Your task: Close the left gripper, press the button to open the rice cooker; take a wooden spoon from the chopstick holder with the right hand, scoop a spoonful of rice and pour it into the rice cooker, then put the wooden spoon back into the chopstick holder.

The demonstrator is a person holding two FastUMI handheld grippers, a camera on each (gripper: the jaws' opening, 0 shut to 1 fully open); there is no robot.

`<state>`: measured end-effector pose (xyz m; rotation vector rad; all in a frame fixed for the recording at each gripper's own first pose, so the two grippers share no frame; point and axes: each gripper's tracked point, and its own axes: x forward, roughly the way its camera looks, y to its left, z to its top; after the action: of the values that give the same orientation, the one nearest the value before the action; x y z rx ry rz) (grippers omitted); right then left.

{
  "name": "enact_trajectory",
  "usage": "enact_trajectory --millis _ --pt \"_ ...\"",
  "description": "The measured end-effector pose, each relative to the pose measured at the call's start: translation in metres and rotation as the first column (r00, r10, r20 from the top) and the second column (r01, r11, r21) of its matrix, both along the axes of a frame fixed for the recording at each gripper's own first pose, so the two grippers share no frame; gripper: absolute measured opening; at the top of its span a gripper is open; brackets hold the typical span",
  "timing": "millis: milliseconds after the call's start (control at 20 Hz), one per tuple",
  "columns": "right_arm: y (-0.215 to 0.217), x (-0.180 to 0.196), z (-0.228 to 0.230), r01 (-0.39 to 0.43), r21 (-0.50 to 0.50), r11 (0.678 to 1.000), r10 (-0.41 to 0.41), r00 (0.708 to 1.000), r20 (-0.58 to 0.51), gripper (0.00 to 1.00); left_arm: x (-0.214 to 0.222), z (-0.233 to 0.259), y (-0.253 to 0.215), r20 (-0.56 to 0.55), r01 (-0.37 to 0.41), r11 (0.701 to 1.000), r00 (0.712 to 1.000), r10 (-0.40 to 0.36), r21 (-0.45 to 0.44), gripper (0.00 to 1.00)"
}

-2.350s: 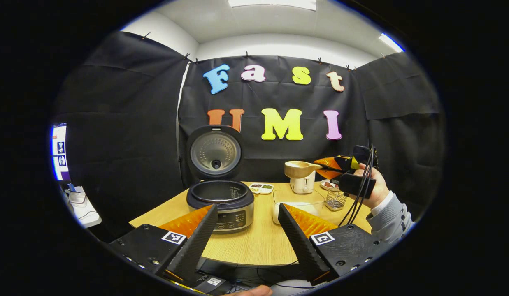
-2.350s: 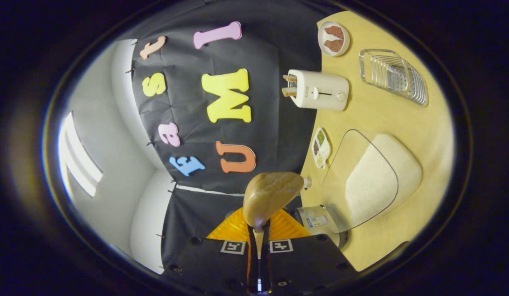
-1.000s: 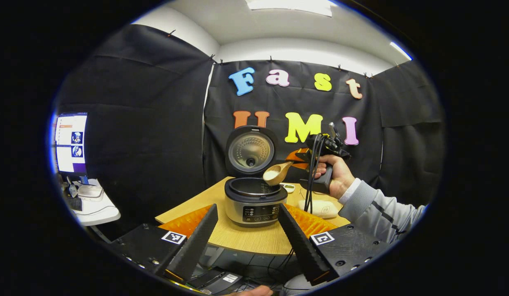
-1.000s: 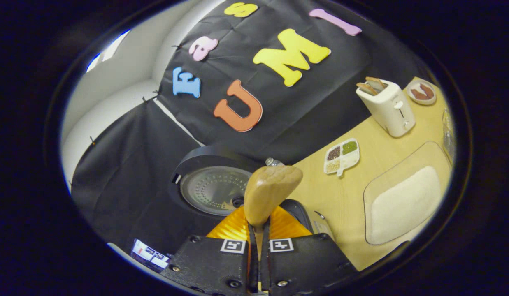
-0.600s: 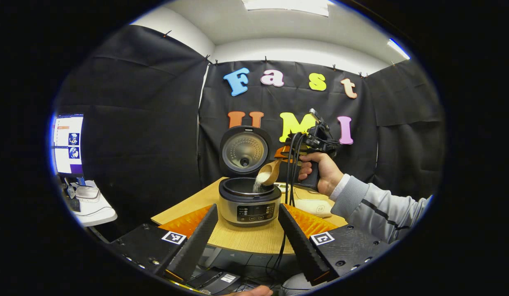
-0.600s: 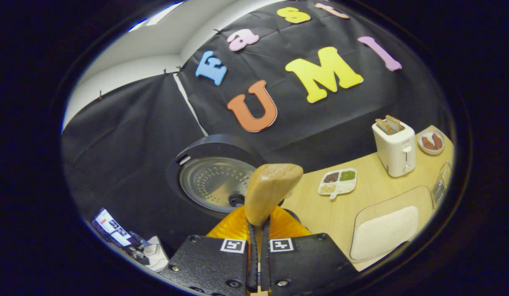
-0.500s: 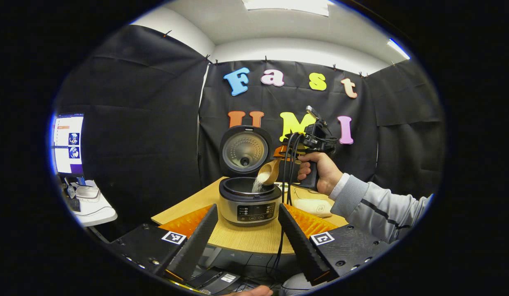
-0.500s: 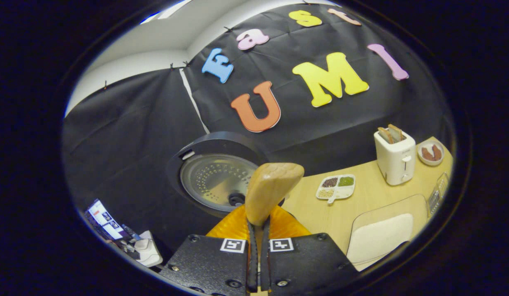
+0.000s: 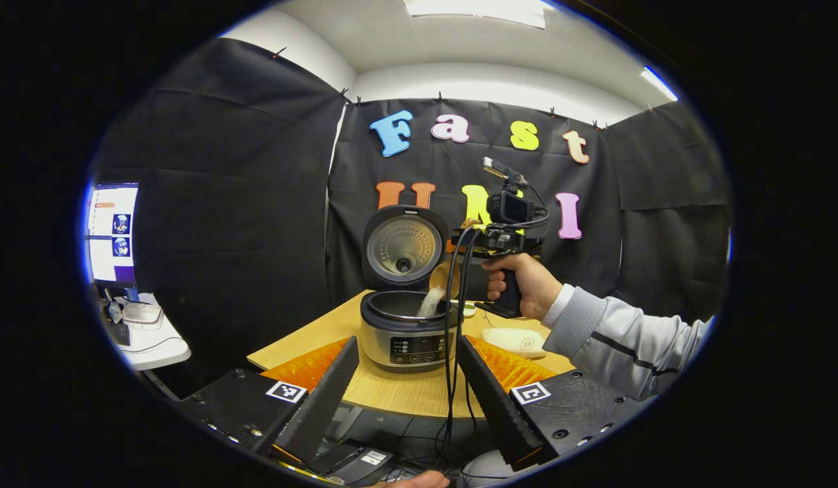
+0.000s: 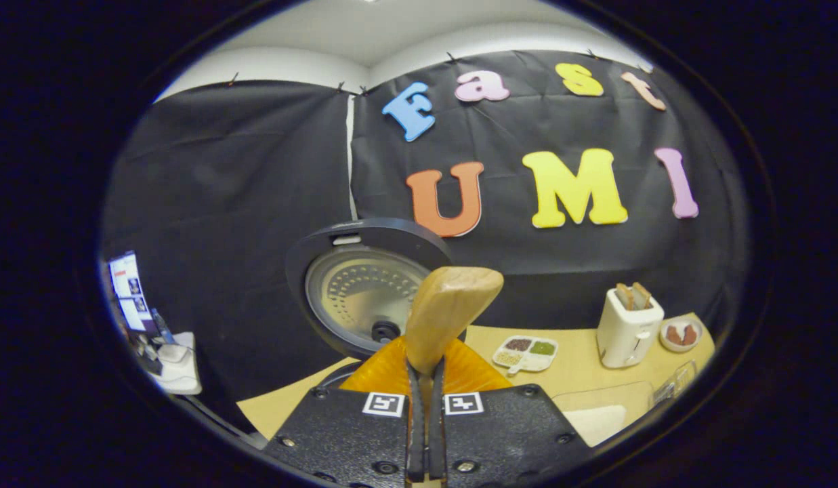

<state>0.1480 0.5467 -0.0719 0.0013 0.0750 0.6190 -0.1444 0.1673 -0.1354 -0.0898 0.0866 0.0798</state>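
The rice cooker (image 9: 408, 329) stands on the wooden table with its lid (image 9: 400, 247) raised. Above its pot, the wooden spoon (image 9: 446, 276) is tipped over and white rice (image 9: 431, 302) streams down into the pot. A hand holds my right gripper (image 9: 474, 238), which is shut on the spoon's handle. In the right gripper view the back of the spoon (image 10: 451, 308) rises from my shut right gripper (image 10: 424, 371), with the lid (image 10: 364, 291) behind it. My left gripper (image 9: 408, 400) hangs back before the table's near edge, open, with nothing between its fingers.
The clear tray of rice (image 9: 517, 340) lies right of the cooker. A white toaster (image 10: 629, 327), a divided seasoning dish (image 10: 526, 352), a small plate (image 10: 679, 334) and a clear ribbed holder (image 10: 673, 388) sit farther right. A monitor (image 9: 111, 234) stands left.
The right gripper carried the loaded spoon from the rice tray to above the cooker, then rolled level so the spoon tipped. Rice now pours into the pot. The left gripper stayed open.
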Motion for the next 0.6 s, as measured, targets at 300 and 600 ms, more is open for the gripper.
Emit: enact_trajectory --millis 300,600 --pt "0.016 -0.014 0.002 0.017 -0.18 0.984 0.018 0.982 0.19 0.08 0.0 0.003 -0.003 0.001 0.005 1.0 1.0 -0.005 -0.004 0.94" --pt "0.026 -0.026 -0.006 0.002 -0.31 0.951 0.084 0.961 0.263 0.08 0.001 0.0 -0.014 0.002 0.017 1.0 1.0 -0.017 -0.004 0.94"
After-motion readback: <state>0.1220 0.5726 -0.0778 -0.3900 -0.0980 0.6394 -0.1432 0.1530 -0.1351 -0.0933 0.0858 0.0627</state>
